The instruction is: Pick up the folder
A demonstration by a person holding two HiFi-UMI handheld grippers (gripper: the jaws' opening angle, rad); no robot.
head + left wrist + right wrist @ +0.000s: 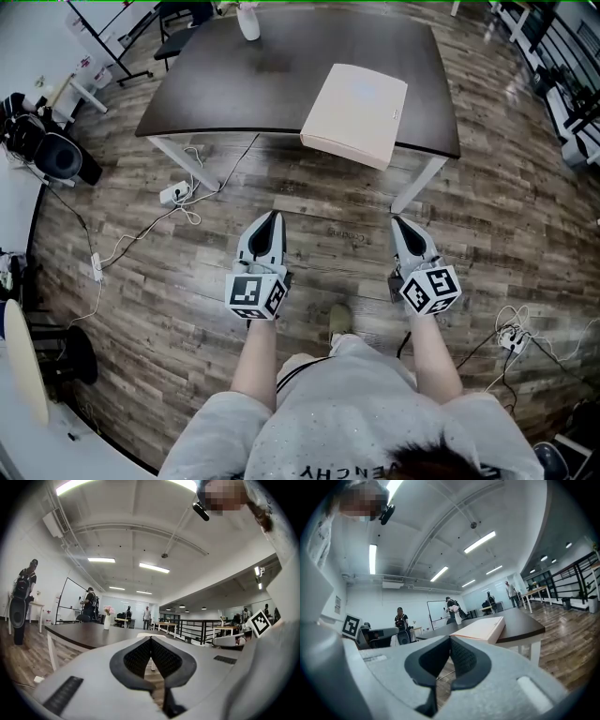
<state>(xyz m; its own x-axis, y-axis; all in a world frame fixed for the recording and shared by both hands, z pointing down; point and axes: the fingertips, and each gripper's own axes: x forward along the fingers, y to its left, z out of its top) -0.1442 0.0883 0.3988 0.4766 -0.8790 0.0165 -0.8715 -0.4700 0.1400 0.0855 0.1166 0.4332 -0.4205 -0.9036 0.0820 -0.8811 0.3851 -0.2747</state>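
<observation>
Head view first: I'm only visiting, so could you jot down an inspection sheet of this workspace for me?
Surface: dark table, mostly bare.
Job's things: cream folder lying flat at the table's near right edge.
Clutter: white vase at the far edge.
Grippers: left hand-held gripper and right hand-held gripper both shut, empty, short of the table.
Cables: power strip with white cords on the floor; second strip at right.
Surroundings: open office, people standing beyond the table.

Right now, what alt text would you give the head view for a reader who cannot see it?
A cream folder lies at the near edge of a dark table, untouched. Short of it, above the wood floor, the left tool and right tool point toward the table, both shut and empty.
</observation>
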